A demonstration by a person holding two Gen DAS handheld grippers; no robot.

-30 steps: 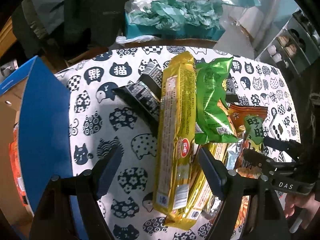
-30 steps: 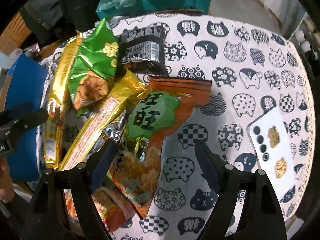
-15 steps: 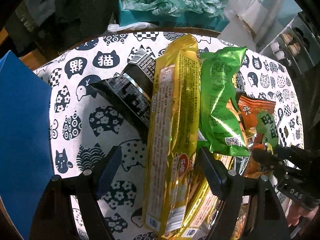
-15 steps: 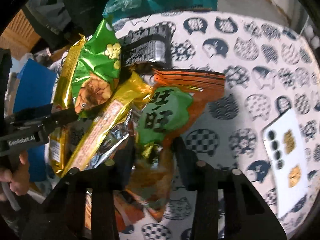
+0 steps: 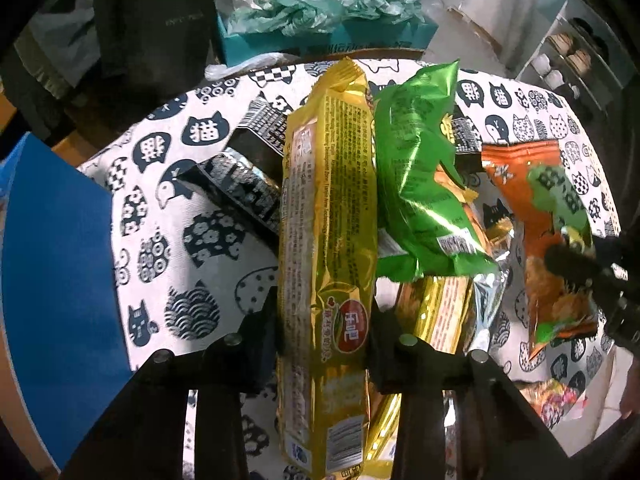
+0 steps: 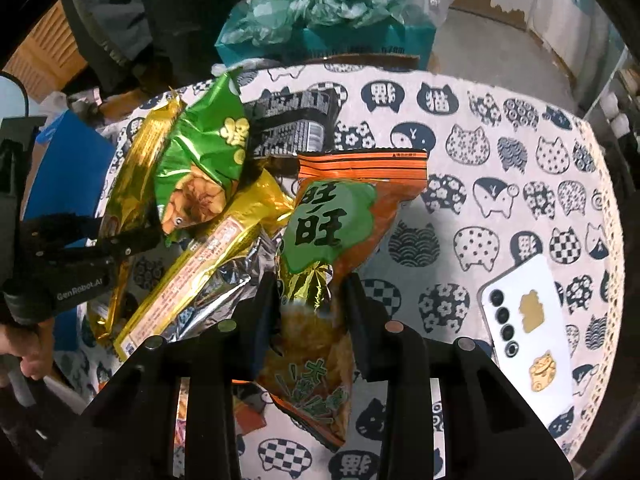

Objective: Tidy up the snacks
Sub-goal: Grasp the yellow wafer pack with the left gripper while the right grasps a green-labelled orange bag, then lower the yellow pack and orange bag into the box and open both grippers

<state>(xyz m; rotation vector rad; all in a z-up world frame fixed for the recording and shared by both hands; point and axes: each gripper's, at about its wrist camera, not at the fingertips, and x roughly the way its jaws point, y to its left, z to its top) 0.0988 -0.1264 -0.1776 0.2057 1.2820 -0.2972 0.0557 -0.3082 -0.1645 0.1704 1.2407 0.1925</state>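
Black fingers of my left gripper (image 5: 324,332) are pressed against both sides of the long yellow packet (image 5: 326,240), which runs up the middle of the left wrist frame from the bottom edge to the top of the table. My right gripper (image 6: 310,300) is clamped on the orange rice-cracker bag (image 6: 340,240) at its lower half, the bag's green label sitting just above the fingertips in the centre of the right wrist frame.

Just right of the yellow packet in the left view lies the green snack bag (image 5: 420,184), overlapping a second gold packet (image 5: 436,304) and a silver foil pack (image 5: 486,292). A black packet (image 5: 244,184) pokes out from under the yellow one toward centre left. All of it rests on the cat-print tablecloth (image 5: 168,184).

A blue box (image 5: 56,264) fills the left edge of the left view. In the right view, a white phone (image 6: 528,324) lies at lower right, well apart from the pile, and a teal box of crumpled paper (image 6: 328,28) sits at top centre beyond the table.
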